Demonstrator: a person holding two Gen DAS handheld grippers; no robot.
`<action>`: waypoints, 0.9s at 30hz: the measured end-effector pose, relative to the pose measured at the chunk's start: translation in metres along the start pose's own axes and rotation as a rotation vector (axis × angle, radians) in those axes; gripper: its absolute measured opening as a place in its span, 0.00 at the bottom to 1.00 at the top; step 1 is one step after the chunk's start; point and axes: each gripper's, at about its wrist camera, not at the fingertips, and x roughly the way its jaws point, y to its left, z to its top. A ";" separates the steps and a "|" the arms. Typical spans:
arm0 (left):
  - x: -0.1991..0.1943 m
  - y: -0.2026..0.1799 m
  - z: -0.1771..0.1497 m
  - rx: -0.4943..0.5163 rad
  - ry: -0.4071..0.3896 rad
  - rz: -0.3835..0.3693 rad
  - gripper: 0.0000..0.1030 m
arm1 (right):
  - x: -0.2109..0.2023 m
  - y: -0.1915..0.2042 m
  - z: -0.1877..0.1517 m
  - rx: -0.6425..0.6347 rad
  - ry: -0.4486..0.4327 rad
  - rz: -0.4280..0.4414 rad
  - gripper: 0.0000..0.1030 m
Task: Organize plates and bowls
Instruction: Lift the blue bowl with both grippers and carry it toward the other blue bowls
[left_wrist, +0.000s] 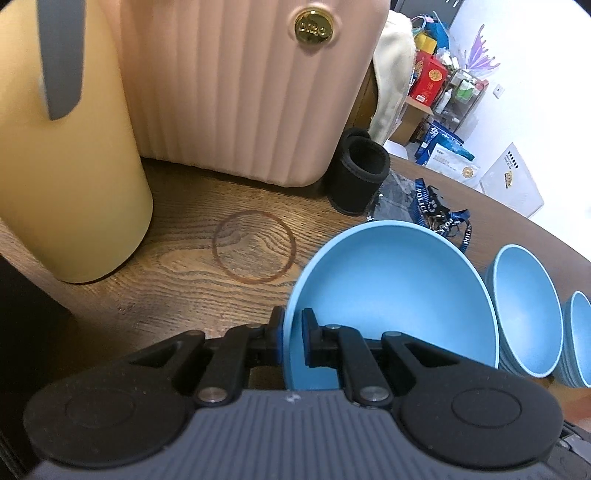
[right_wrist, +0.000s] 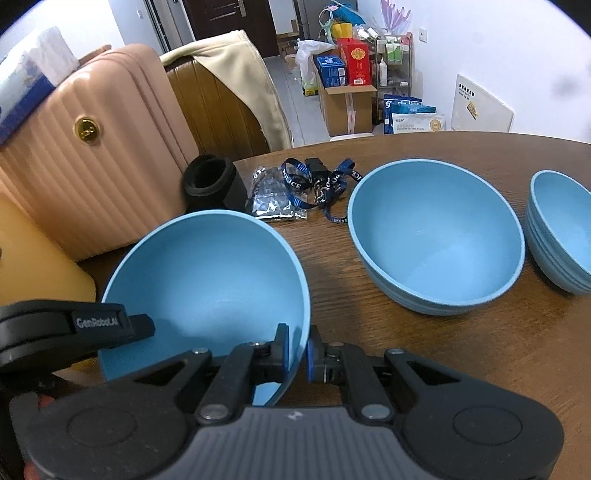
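Above the dark wood-grain table (right_wrist: 443, 350), a large light-blue bowl (right_wrist: 210, 273) is being gripped at opposite rims: left gripper (left_wrist: 292, 338) and right gripper (right_wrist: 297, 350) both closed on it, apparently lifted. Two blue bowl stacks (right_wrist: 436, 236) (right_wrist: 561, 232) are being left alongside.

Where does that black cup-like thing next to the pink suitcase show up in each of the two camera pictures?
Left wrist view: the black cup stands upper middle, just right of the pink suitcase, beyond the held blue bowl.
Right wrist view: the black cup sits left of centre, at the suitcase's right edge.
Shared landmark: the blue POLICE lanyard lies on the table just right of the cup in both.
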 end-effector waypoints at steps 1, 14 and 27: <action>-0.003 0.000 -0.001 0.002 -0.003 -0.003 0.10 | -0.003 0.000 -0.001 0.001 -0.004 -0.001 0.09; -0.045 -0.005 -0.020 0.037 -0.038 -0.037 0.10 | -0.047 -0.007 -0.021 0.031 -0.052 -0.016 0.09; -0.090 -0.034 -0.054 0.122 -0.061 -0.101 0.10 | -0.106 -0.033 -0.047 0.101 -0.110 -0.056 0.09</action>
